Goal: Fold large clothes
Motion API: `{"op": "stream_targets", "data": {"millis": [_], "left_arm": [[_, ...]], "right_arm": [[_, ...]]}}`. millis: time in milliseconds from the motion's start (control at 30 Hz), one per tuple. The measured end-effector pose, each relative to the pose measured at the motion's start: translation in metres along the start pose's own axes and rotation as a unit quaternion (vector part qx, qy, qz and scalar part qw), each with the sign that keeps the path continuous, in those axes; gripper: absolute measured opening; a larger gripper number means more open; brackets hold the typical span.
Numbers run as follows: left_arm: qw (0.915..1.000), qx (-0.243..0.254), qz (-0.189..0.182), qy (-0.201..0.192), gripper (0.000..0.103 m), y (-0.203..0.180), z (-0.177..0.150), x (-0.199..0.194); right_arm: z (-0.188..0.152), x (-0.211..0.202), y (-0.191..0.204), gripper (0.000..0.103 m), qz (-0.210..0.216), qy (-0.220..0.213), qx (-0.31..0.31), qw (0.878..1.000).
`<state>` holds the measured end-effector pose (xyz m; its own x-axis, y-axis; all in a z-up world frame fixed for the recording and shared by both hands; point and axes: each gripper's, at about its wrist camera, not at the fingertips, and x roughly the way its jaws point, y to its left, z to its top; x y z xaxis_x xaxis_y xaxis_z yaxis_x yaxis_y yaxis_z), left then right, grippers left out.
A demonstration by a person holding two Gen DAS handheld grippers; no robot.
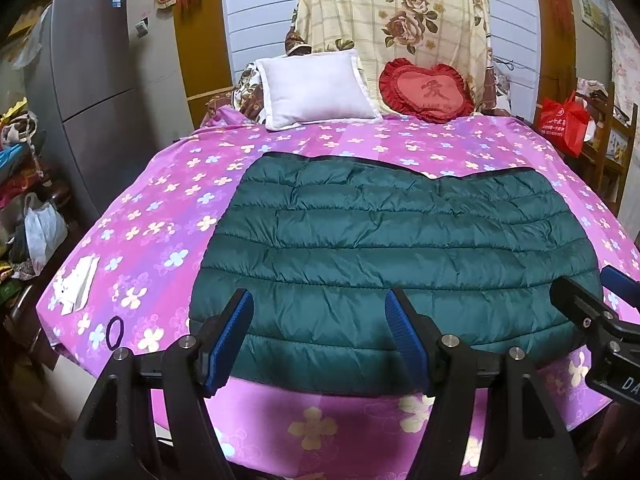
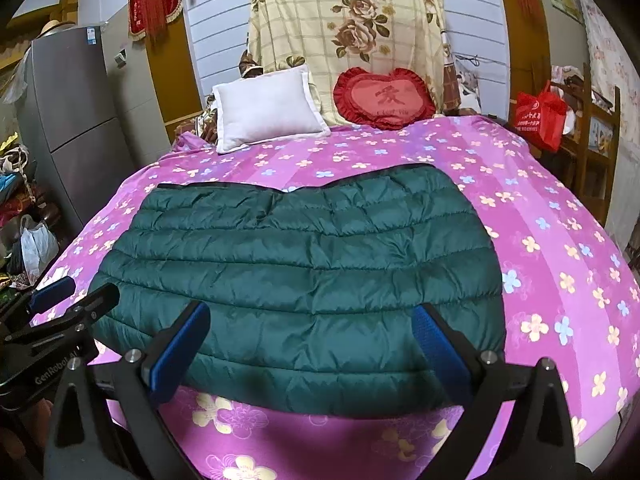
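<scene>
A: What's nearest?

B: The left gripper (image 1: 320, 336), blue pads spread wide and empty, hangs over the near hem of the green quilted jacket (image 1: 396, 256). The right gripper (image 2: 312, 344), spread just as wide and holding nothing, hangs over that hem too.

A: And the jacket?

B: Folded flat on the pink flowered sheet (image 2: 540, 264), reaching away from both grippers.

A: Farther back?

B: A white pillow (image 1: 316, 88) and a red heart cushion (image 1: 426, 92).

even indoor light, sharp centre, heavy fisheye bending, dark corners.
</scene>
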<state>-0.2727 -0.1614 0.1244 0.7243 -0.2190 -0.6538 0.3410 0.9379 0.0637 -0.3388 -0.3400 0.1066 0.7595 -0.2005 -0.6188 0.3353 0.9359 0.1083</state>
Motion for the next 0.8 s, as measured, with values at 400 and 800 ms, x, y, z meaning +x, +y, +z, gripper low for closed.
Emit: {"op": "stream_targets", "data": {"millis": [400,800], "left_arm": [[1.0000,-0.001,-0.001,0.003,0.066,0.0000,0.0001,0.0036],[1.0000,-0.003,-0.006,0.007,0.066,-0.0017,-0.0022,0.0075]], "right_arm": [[-0.0008,0.0060,0.0022,0.102,-0.004,0.004,-0.003,1.000],[-0.0021,0.0089,-0.0007,0.102,-0.007,0.009,0.000,1.000]]}}
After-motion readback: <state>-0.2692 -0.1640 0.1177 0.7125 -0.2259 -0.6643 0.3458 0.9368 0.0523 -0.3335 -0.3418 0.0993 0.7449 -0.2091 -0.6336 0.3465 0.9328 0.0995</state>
